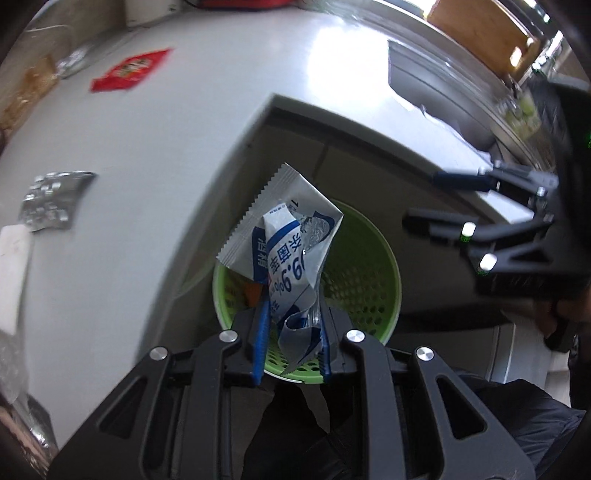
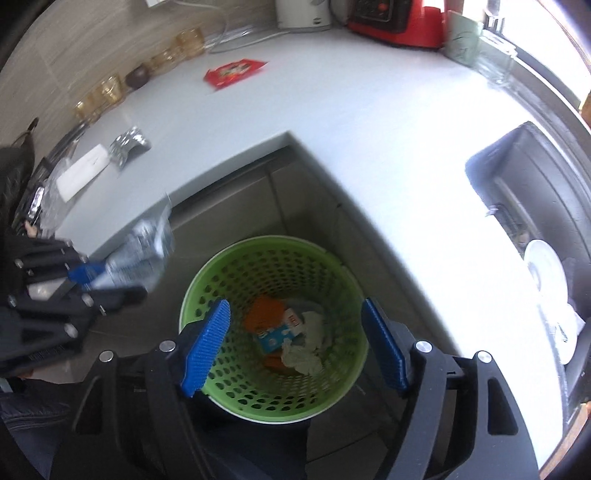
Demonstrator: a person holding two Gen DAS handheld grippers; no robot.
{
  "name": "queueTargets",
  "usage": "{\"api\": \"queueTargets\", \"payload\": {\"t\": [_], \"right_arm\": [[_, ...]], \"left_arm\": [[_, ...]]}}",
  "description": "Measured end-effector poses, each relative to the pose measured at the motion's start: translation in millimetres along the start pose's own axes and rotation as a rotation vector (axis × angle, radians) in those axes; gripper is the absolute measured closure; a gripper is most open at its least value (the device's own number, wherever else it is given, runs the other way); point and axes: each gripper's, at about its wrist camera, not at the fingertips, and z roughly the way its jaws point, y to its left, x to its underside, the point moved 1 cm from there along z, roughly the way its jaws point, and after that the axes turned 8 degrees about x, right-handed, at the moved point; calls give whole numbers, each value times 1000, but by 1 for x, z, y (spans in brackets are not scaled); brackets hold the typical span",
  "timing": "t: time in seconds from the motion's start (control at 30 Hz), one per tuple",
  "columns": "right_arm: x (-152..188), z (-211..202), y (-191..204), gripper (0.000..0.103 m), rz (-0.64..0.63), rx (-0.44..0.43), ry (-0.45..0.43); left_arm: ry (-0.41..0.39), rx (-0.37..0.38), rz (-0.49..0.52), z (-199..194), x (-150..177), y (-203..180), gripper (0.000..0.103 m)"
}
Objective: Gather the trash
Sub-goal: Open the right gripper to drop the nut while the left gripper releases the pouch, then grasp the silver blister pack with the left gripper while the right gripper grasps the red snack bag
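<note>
A green perforated basket point(image 2: 207, 280) stands on the floor in the corner of the white counter point(image 2: 369, 122). In it lie an orange piece point(image 2: 264, 314), a blue-and-white packet point(image 2: 277, 334) and crumpled white tissue point(image 2: 306, 350). My left gripper point(image 1: 291, 295) is shut on a crumpled white-and-blue sachet wrapper point(image 1: 284, 236), held over the basket's point(image 1: 369, 266) left rim. My right gripper point(image 2: 295, 306) stands open above the basket, nothing between its blue pads. The right gripper point(image 1: 423, 195) also shows at the right of the left wrist view. The left gripper point(image 2: 122, 282) and its wrapper point(image 2: 144, 251) show at the left of the right wrist view.
On the counter lie a red wrapper point(image 2: 234, 72), a silver foil blister pack point(image 2: 127, 146) and a flat white piece point(image 2: 83, 173). Glass cups point(image 2: 110, 88) line the back wall. A red appliance point(image 2: 399, 22) stands at the far end. A dark sink point(image 2: 528, 206) with a white plate point(image 2: 546, 280) is at right.
</note>
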Motion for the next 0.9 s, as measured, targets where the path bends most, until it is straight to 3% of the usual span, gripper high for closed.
{"api": "queueTargets", "payload": {"t": [0.07,0.13,0.23,0.4,0.53,0.67,0.8,0.9], "right_arm": [[-3,-4,-7,29,8,15,-9],[-6,-6,-11,28,15,21,-12],[-7,-7,-14,28,8,26,-15],[-10,-6,-15,28,-6,23,-8],[-18,-5,-14,28,-23,16,-15],[-32,-8,-13,17,-47,13,-43],[-53,-10,-6,14,-80,-9,-88],[-75,-7,4,10,-109,-28,-119]], "left_arm": [[38,26,15,12,-2,-4,78],[59,34,16,21,-4,-6,57],[103,39,33,35,-6,-9,40],[99,30,42,36,-9,-13,28],[48,0,5,22,-14,-6,24],[-66,-69,-110,-9,-22,13,21],[-184,-146,-235,-48,-24,38,11],[-247,-198,-314,-75,-23,56,10]]}}
